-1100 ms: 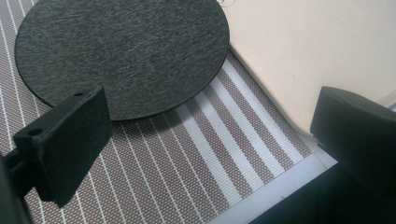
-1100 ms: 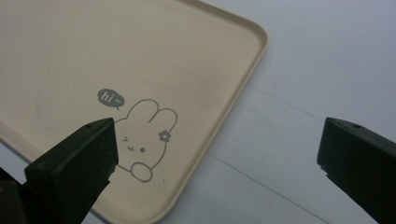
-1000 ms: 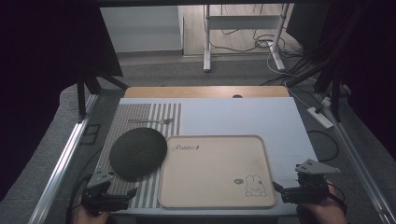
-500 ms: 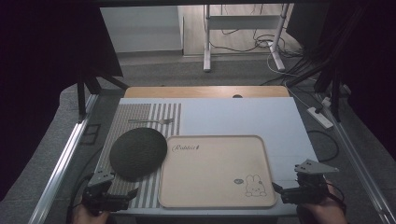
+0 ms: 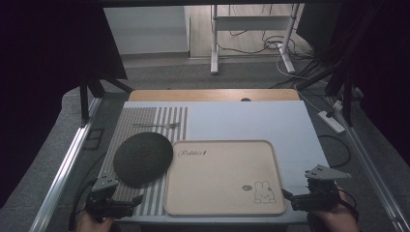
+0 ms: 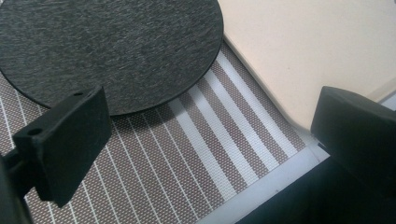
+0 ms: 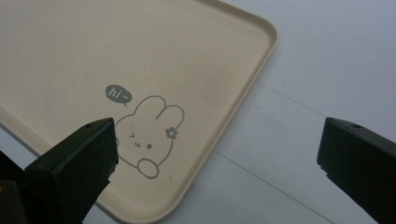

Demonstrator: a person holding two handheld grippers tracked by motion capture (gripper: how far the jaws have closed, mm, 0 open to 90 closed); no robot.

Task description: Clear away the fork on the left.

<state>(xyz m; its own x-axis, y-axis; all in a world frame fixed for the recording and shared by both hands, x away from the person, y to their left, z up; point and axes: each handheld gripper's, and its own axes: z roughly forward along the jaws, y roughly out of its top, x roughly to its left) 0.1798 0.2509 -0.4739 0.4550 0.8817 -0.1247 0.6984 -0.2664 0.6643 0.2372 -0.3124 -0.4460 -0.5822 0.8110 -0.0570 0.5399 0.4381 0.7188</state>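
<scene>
1. We see the left hand-held gripper at the near left corner of the bench, jaws spread wide, holding nothing.
2. In the left gripper view its jaws hang over the striped placemat, just short of the dark round mat; no contact.
3. The dark round mat lies flat on the striped placemat, its right edge touching or just overlapping the beige tray; we cannot tell which.
4. The right hand-held gripper sits at the near right corner, jaws spread wide and empty, just beside the tray's near right corner.
5. In the right gripper view one jaw hangs over the tray, the other over bare bench; the tray rim runs between them.
6. Readable writing: "Rabbit" in script at the tray's far left; a speech bubble "hi~" above a printed winking rabbit with a small flower.
7. A fork lies at the far end of the placemat, well apart from both grippers.
</scene>
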